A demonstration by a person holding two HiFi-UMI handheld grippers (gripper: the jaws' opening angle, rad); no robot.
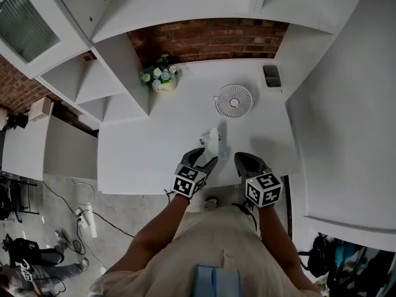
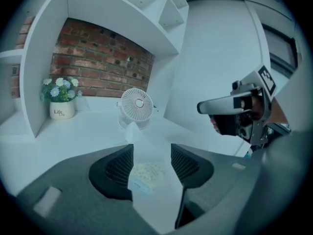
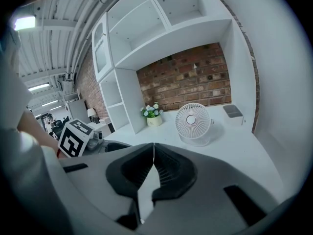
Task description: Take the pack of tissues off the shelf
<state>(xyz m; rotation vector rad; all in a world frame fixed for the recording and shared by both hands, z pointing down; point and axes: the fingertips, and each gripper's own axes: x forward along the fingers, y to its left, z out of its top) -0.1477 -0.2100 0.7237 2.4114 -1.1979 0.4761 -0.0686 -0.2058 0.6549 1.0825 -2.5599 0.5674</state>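
Observation:
The pack of tissues (image 1: 213, 140) is white with a pale printed label and rests on the white desk (image 1: 142, 153) near its front edge, off the shelf. In the left gripper view the pack (image 2: 146, 174) lies between the jaws of my left gripper (image 2: 150, 151), which stand apart and open around it. In the head view the left gripper (image 1: 207, 155) points at the pack from the near side. My right gripper (image 1: 242, 158) hovers just right of it, and in its own view the right gripper (image 3: 154, 152) is shut with nothing between its pads.
A small white fan (image 1: 234, 100) stands behind the pack. A pot of flowers (image 1: 162, 79) sits at the back left beside the white shelf unit (image 1: 93, 79). A grey box (image 1: 271, 75) is at the back right, with white walls on both sides.

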